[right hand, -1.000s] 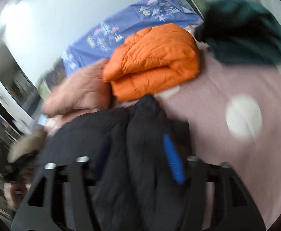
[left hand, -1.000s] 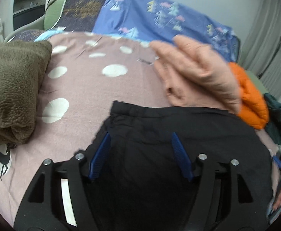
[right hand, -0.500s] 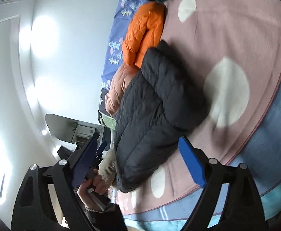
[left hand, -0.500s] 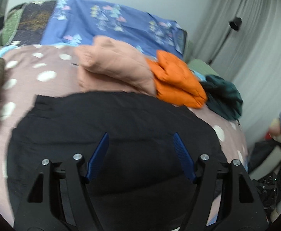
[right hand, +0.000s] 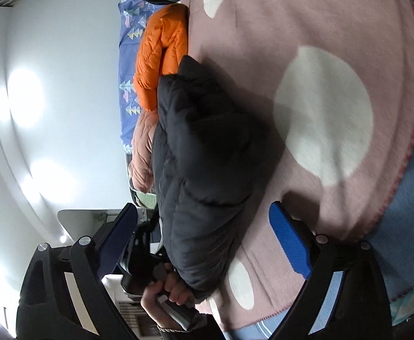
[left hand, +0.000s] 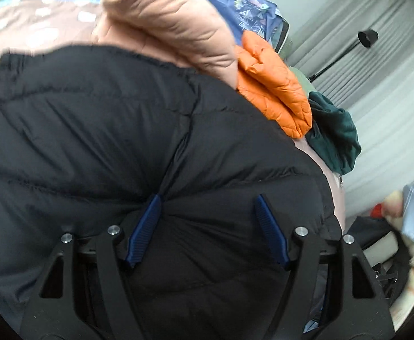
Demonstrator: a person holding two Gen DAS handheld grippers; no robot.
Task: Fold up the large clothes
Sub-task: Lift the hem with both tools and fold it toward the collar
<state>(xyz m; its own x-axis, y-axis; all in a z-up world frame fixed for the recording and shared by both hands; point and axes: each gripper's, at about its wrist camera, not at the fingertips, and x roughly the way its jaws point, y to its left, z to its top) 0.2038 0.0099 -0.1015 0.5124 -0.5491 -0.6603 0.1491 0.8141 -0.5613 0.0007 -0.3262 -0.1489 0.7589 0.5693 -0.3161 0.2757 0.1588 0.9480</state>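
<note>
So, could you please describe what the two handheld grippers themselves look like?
Both the left gripper and right gripper have black, strut-like frames with triangular cut-outs, silver round bolts at the joints, and ribbed blue pads on the fingers. No cables show.

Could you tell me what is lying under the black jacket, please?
The black jacket lies on the pink spotted blanket. Anything directly beneath it is covered.
</note>
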